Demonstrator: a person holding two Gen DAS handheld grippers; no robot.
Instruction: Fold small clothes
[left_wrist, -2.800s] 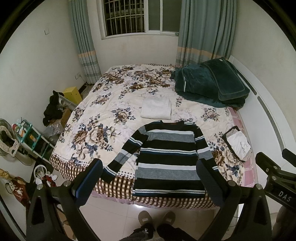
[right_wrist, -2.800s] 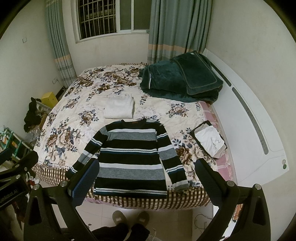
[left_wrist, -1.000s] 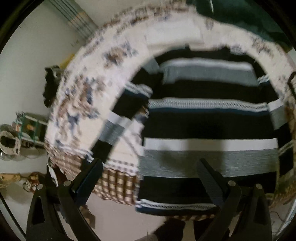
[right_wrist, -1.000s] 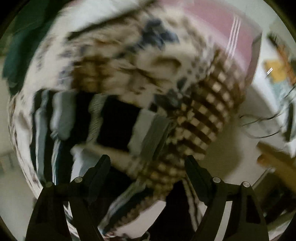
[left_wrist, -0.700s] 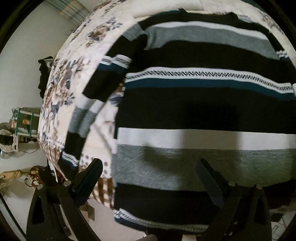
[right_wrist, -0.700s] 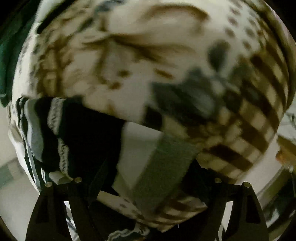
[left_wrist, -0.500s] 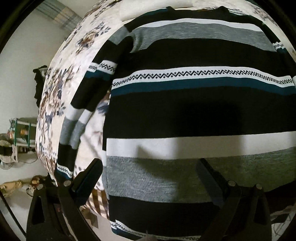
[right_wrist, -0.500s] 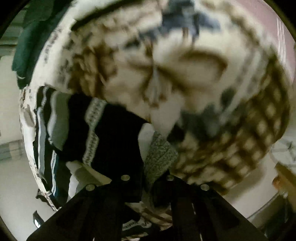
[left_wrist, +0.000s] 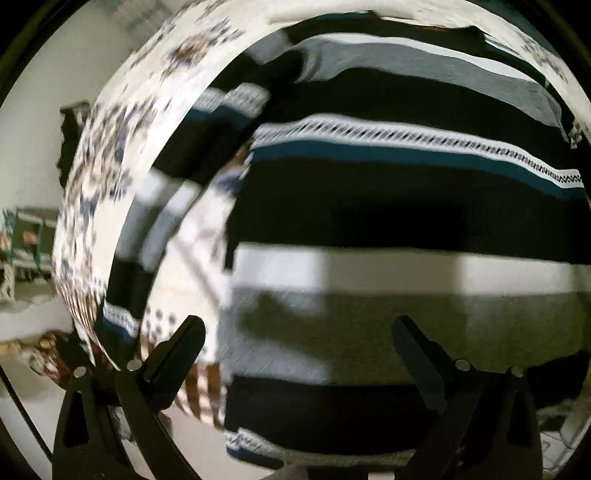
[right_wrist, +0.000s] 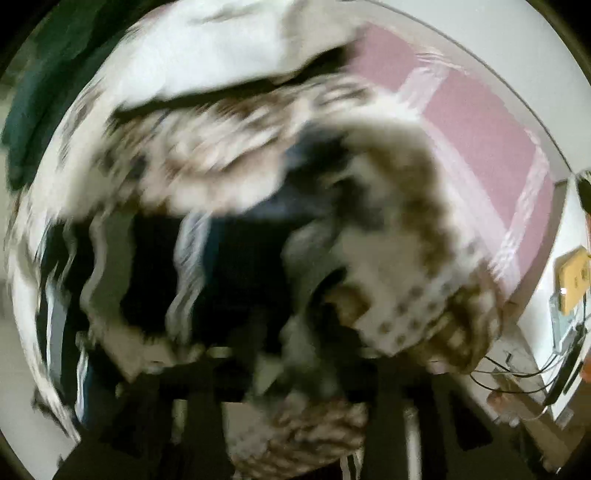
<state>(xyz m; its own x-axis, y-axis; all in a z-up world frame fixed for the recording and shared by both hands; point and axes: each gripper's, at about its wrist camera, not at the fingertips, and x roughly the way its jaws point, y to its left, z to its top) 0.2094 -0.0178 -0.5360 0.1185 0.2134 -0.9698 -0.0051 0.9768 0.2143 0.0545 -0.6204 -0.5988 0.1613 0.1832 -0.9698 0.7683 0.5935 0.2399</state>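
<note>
A striped sweater (left_wrist: 388, 206), black, grey, white and teal, lies flat on the flowered bedspread (left_wrist: 122, 140). My left gripper (left_wrist: 295, 350) is open and hovers low over the sweater's lower left part, with its left sleeve (left_wrist: 155, 221) to the left. In the blurred right wrist view my right gripper (right_wrist: 291, 354) is shut on the sweater's right sleeve (right_wrist: 240, 266) and holds it off the bed.
The bed's checkered edge (left_wrist: 199, 384) and the floor lie below the sweater's hem. A pink sheet strip (right_wrist: 480, 147), a white folded cloth (right_wrist: 221, 48) and dark green bedding (right_wrist: 40, 92) show in the right wrist view. Cables and a yellow item (right_wrist: 572, 280) are at far right.
My right gripper closed on the right sleeve and has moved with it, lifting it. My left gripper shifted slightly left over the sweater and stays open.
</note>
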